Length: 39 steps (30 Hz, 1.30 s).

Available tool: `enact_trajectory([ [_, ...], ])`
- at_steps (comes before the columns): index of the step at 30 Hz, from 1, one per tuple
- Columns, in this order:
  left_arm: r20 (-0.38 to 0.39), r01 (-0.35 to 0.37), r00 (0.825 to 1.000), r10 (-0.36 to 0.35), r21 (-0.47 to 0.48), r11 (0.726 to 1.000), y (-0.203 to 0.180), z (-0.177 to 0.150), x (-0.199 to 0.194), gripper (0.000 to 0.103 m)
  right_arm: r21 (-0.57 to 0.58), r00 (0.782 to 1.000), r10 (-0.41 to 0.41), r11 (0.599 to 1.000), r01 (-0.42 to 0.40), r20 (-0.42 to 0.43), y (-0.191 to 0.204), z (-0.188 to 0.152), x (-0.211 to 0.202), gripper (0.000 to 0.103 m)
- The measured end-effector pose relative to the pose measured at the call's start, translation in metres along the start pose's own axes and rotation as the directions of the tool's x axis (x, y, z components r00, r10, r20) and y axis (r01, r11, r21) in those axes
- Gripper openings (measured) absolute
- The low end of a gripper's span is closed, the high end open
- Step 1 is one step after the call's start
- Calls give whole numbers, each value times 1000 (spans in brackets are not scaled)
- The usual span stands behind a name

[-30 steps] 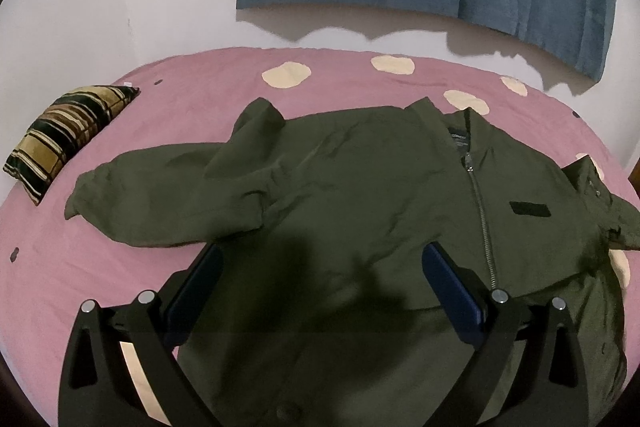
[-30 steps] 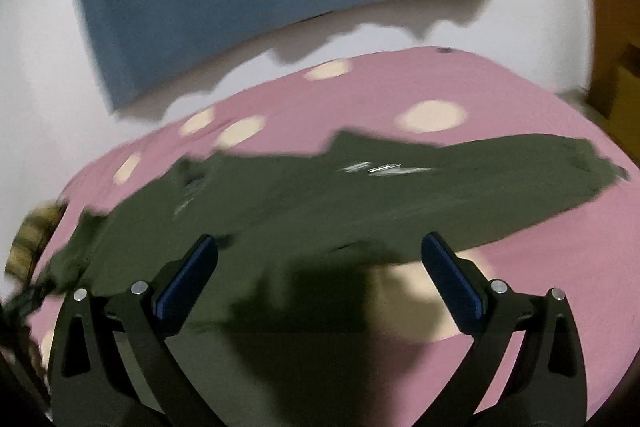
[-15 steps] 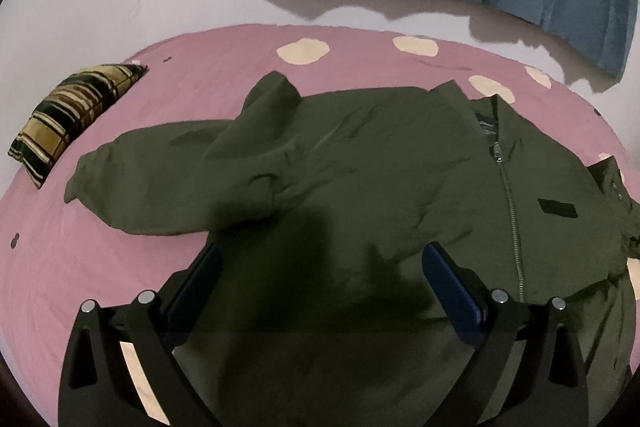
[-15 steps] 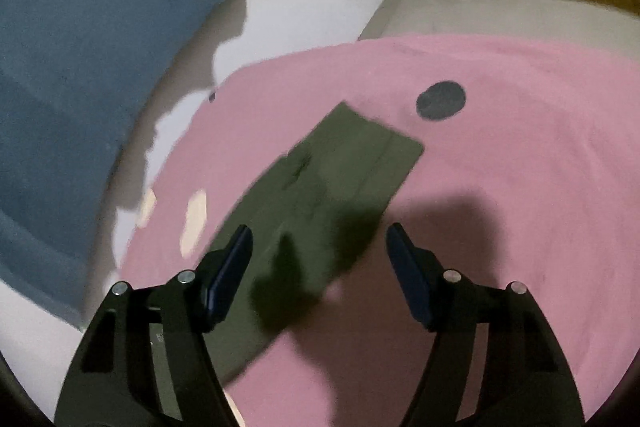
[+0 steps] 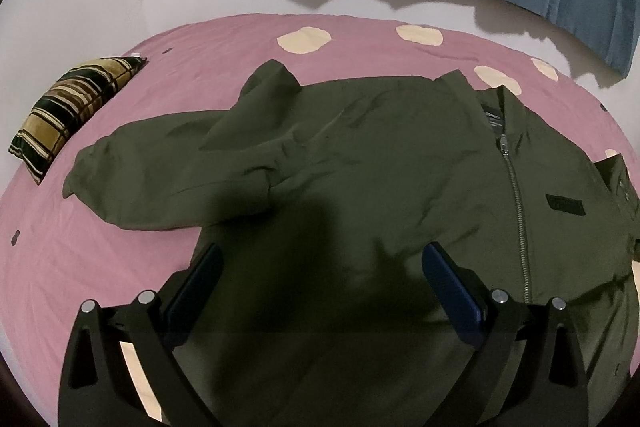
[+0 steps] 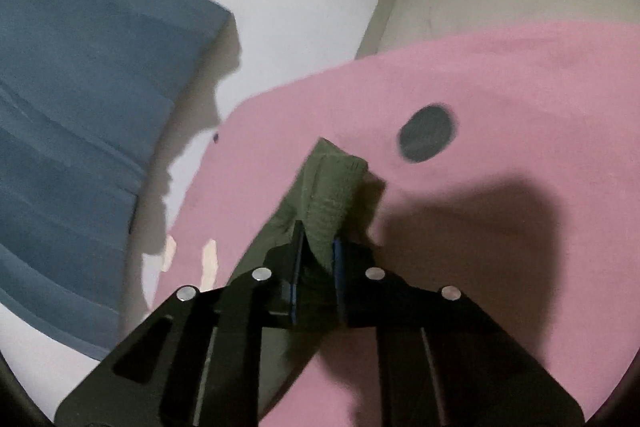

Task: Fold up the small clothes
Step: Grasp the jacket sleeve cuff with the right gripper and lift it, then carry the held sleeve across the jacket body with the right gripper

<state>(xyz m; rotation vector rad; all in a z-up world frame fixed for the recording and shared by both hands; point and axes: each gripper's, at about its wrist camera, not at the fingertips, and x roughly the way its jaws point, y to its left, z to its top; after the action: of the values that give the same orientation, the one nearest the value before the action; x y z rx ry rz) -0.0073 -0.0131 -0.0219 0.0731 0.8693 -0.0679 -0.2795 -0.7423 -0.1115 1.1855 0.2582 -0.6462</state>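
One olive jacket (image 5: 360, 163) — zipped, flat.

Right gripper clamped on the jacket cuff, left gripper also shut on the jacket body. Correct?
No. The left gripper is open above the jacket, gripping nothing, as the left wrist view shows. The right gripper is indeed shut on the cuff.

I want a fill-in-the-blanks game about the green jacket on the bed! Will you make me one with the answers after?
1. The green jacket lies on a pink sheet with cream ____.
2. The right tongs are shut on the jacket's ribbed ____.
3. The left tongs are ____ above the jacket.
4. The striped pillow lies at the sheet's ____ edge in the left wrist view.

Answers: dots; cuff; open; left
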Motion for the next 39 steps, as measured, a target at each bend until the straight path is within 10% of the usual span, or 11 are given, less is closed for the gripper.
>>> enact_trajectory([
  [9, 10, 19, 1000, -19, -5, 1000, 7, -1, -3, 99, 50, 1000, -24, 998, 23, 16, -28, -16, -13, 12],
  [18, 39, -21, 999, 24, -79, 997, 39, -3, -6, 99, -185, 994, 94, 979, -82, 56, 67, -33, -58, 12],
  [28, 29, -2, 1000, 5, -106, 994, 72, -14, -15, 99, -523, 912, 339, 746, -411, -232, 276, -161, -67, 12],
  [39, 43, -7, 999, 13, -131, 991, 115, -16, -22, 99, -619, 779, 286, 482, -620, -558, 400, -374, -37, 12],
])
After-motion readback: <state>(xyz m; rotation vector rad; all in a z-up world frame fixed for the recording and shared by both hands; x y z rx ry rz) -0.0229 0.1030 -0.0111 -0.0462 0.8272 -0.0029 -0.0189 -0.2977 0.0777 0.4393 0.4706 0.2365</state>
